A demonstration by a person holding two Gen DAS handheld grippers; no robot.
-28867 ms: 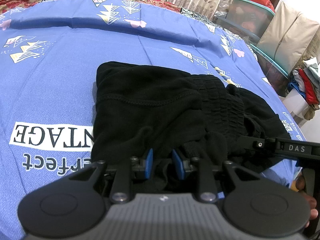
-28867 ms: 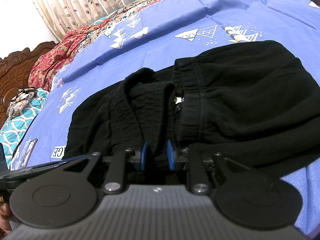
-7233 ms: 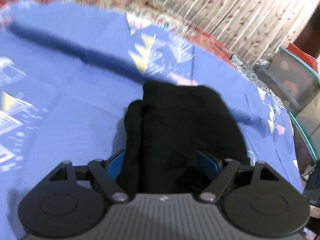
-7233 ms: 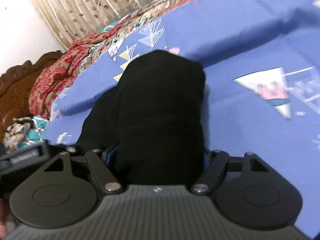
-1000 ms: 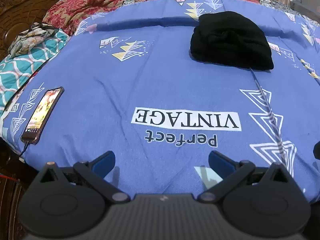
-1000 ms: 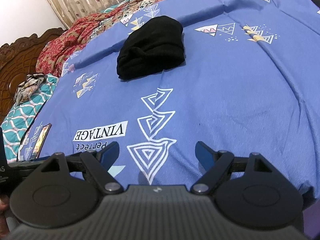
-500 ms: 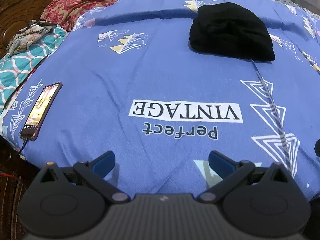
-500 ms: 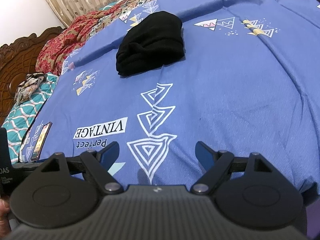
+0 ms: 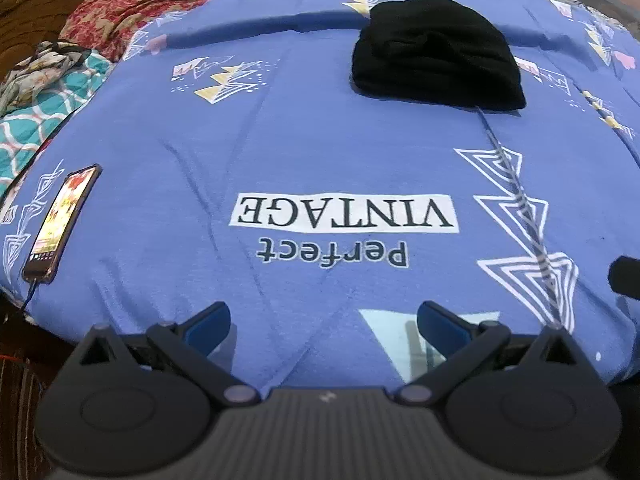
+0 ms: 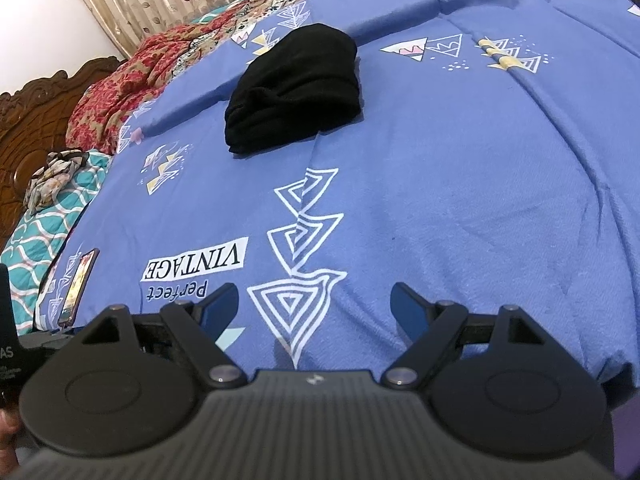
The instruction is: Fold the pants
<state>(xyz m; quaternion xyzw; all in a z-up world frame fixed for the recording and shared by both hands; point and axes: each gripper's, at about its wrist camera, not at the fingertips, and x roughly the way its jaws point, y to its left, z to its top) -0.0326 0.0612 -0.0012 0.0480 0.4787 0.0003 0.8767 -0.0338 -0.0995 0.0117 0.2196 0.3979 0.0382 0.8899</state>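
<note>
The pants (image 9: 436,54) lie folded in a compact bundle at the far side of the bedsheet (image 9: 280,152). Left gripper (image 9: 322,322) and right gripper (image 10: 316,304) have pulled back to the near edge, jaws spread, empty (folding appears complete).

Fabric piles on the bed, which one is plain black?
The folded pants, alone mid-sheet on the blue bedsheet. The red floral blanket and crumpled scarf are patterned.
</note>
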